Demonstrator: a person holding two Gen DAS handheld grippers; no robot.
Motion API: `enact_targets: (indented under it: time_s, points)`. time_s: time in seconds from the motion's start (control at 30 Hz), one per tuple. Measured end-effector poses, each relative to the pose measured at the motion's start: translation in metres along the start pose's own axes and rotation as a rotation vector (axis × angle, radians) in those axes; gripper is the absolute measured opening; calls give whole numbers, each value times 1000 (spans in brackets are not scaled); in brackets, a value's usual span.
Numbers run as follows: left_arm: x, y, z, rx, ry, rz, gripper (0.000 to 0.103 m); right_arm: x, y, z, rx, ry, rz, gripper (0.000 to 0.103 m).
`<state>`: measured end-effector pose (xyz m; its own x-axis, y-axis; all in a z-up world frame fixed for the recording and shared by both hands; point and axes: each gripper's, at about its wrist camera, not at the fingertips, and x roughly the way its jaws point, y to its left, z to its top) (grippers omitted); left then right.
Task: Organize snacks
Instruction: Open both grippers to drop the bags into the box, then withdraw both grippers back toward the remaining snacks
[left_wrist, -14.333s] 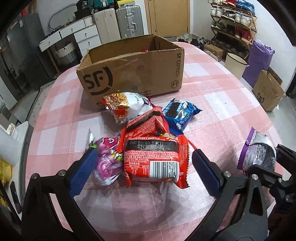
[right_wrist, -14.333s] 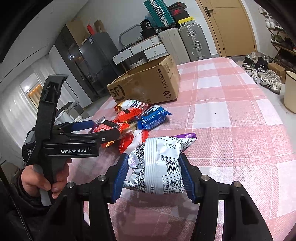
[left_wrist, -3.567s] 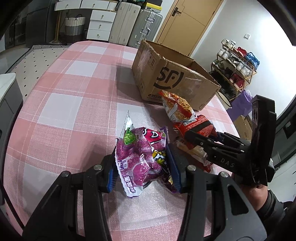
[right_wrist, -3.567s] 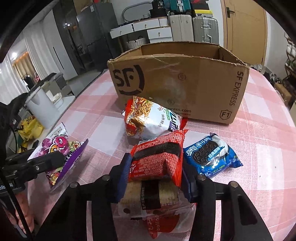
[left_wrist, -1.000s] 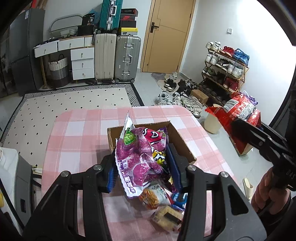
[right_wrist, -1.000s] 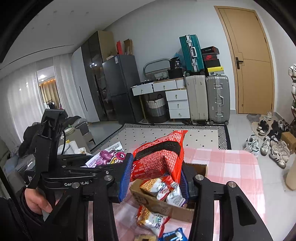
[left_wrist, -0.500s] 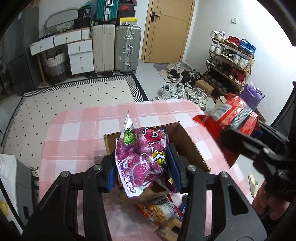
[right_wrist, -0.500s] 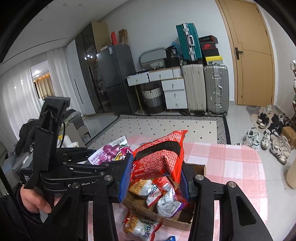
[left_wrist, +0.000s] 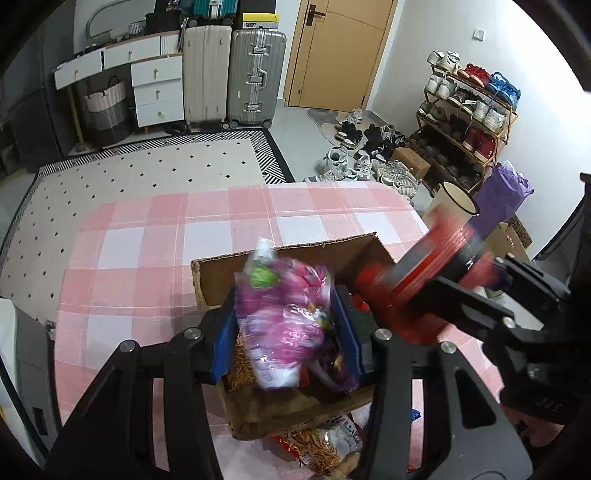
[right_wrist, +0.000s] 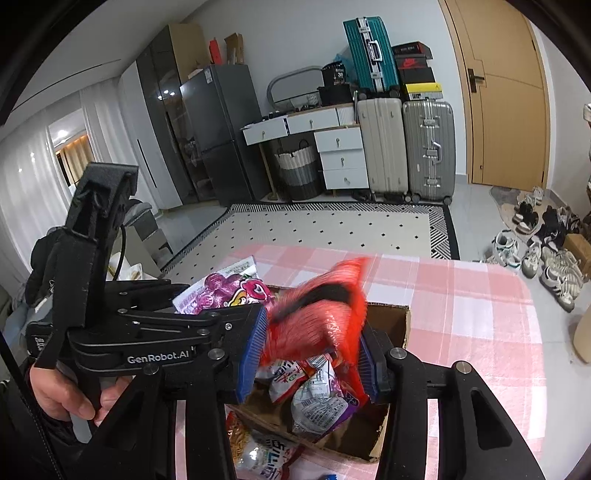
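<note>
Several snacks already lodged in cardboard box (left_wrist: 284, 254); purple bag (left_wrist: 284, 325) clamped by left gripper (left_wrist: 286, 334), red bag (right_wrist: 314, 325) by right gripper (right_wrist: 308, 354); noodle packet (left_wrist: 325, 446) left at table (left_wrist: 147, 221) near edge.

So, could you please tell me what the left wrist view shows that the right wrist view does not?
Only the left wrist view shows the shoe rack and the purple bag. Only the right wrist view shows the dark fridge, the teal suitcase and a hand holding the left tool. Both show the cardboard box, the pink snack bag, the red snack bag and the silver suitcase.
</note>
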<state>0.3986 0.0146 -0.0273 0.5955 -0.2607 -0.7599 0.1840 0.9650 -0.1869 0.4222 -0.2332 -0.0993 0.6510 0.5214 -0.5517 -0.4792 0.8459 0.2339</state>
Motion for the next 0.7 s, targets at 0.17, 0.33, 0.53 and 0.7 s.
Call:
enact_targets:
  time_s: [0.17,0.33,0.53,0.7]
  points:
    - [13,1,0,14,18,6,44,19,-9,1,10,14,-13,47]
    - [6,4,-8,9,8,21,47,13,-15,-2,14,-14,-19,51]
    - [-14,0,-18,5,-15,37,47,-7,-9,-7,4,-35,-29,53]
    - [-35,-5,-26,7,-34,44,52,-27,-1,-12,-2,-58,-29,63]
